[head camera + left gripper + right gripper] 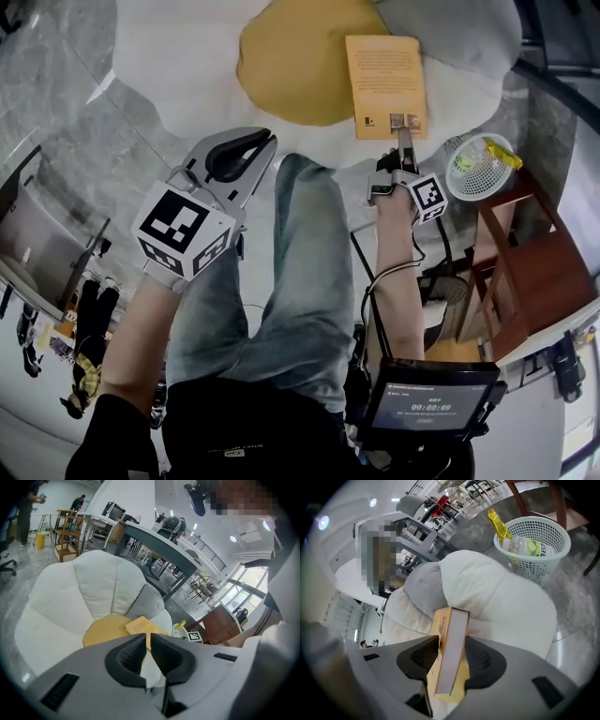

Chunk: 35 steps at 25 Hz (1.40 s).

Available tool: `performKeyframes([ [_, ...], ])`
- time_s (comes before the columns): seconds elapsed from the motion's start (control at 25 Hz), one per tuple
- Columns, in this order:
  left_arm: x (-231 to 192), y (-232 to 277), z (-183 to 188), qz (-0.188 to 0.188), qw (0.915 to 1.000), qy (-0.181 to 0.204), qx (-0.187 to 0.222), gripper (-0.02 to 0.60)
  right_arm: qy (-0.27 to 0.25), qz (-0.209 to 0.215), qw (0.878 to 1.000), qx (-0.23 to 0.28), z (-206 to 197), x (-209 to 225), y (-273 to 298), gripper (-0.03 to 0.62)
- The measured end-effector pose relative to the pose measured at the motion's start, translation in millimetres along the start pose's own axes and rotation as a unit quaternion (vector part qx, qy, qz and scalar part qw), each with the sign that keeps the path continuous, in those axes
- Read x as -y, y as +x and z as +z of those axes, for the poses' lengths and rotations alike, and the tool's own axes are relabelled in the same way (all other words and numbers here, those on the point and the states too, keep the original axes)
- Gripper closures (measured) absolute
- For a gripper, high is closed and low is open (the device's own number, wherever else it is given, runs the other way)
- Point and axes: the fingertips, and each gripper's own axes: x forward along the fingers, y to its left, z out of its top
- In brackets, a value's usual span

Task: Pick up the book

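An orange book (385, 84) lies across the yellow centre (291, 66) and a white petal of a flower-shaped cushion. My right gripper (403, 136) reaches to the book's near edge. In the right gripper view the book (449, 639) stands edge-on between the jaws, its white page block facing me, and both pads of my right gripper (451, 644) press its covers. My left gripper (246, 153) hangs at the left above my knee, away from the book. Its jaws (146, 637) stand almost together with nothing between them, and the book (143, 625) shows beyond them.
A white mesh basket (479, 166) with a bottle and a yellow wrapper stands right of the cushion on the grey floor. A brown wooden shelf (530, 272) is beside it. My jeans leg (291, 281) runs down the middle, and a screen (431, 403) sits at my waist.
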Motion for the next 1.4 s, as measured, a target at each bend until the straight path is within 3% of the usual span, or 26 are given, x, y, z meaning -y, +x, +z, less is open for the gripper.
performKeyframes([
  [0.2, -7.9, -15.4, 5.5, -0.003, 1.0, 0.001, 0.001, 0.563, 0.02, 0.054, 0.998, -0.006, -9.9, -43.9, -8.9, 0.401],
  [0.4, -22.8, -44.5, 9.5, 0.004, 0.9999, -0.003, 0.013, 0.563, -0.009, 0.11, 0.993, -0.03, -23.4, -95.9, 1.2, 0.399],
  [0.68, -30.9, -43.0, 9.0, 0.01, 0.9997, -0.015, 0.018, 0.563, -0.007, 0.083, 0.996, -0.041, -18.8, -112.4, 35.8, 0.393],
  [1.04, -37.1, -49.6, 6.2, 0.01, 0.9993, -0.026, 0.025, 0.563, -0.071, 0.014, 0.996, -0.048, -24.1, -106.4, 42.5, 0.396],
  [1.24, -34.4, -49.4, 4.0, 0.01, 0.9992, -0.026, 0.027, 0.563, -0.094, 0.01, 0.995, -0.032, -16.9, -117.0, 40.3, 0.407],
  [1.4, -33.1, -59.6, -0.3, 0.009, 0.9992, -0.024, 0.029, 0.563, -0.104, 0.032, 0.994, -0.018, -17.9, -141.0, 33.6, 0.431],
])
